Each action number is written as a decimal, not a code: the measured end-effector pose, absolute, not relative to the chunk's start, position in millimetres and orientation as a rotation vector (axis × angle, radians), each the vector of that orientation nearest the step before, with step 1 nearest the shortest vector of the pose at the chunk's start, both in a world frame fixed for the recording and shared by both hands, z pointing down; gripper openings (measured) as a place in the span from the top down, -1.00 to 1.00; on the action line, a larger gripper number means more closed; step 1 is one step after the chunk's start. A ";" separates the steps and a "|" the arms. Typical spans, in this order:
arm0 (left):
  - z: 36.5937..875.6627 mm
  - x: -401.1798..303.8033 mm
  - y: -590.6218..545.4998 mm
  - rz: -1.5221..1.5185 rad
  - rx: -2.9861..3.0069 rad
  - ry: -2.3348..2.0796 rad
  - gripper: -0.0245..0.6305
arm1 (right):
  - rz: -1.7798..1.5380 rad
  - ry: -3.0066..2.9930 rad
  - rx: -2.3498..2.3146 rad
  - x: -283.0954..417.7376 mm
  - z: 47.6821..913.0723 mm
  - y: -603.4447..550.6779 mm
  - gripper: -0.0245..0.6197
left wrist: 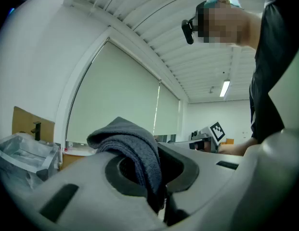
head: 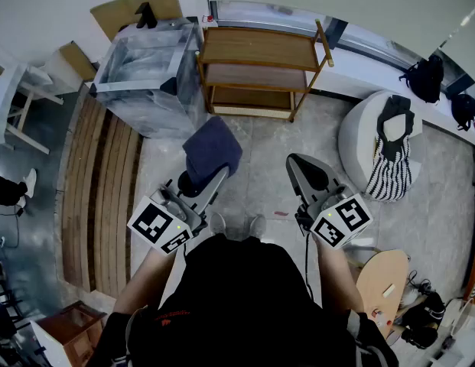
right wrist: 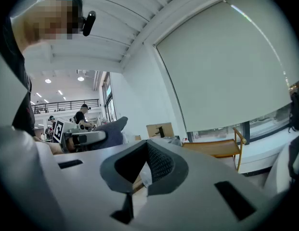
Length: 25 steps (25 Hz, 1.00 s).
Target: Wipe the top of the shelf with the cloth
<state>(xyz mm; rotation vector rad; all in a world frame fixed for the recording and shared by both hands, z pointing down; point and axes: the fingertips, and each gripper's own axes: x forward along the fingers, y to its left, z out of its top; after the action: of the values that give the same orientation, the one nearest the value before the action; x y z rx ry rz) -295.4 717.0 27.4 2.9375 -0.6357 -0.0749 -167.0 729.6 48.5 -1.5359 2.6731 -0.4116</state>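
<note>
Left gripper (head: 197, 180) has its jaws clenched on the cloth (head: 213, 148), a dark grey-blue one. It's bunched up and sticks out past the tips. The left gripper view shows the cloth (left wrist: 136, 150) folded over and pinched right in the gap. Right gripper (head: 304, 168) is carrying nothing, and in its own view the right gripper (right wrist: 143, 179) has its jaws pressed together. Both are held over the floor (head: 268, 170). The wooden shelf (head: 260, 48) stands ahead by the wall, well apart from the cloth, and its top is bare.
</note>
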 end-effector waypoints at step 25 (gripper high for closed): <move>37.0 -253.0 714.4 -0.031 2.912 -0.753 0.77 | -0.451 2.657 -1.515 -89.2 59.6 743.1 0.92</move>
<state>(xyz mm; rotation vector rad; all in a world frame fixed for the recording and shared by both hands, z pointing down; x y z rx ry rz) -253.0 714.4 37.0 2.9119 -0.7534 -0.0305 -89.2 743.1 59.6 -1.5149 2.6565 -0.4507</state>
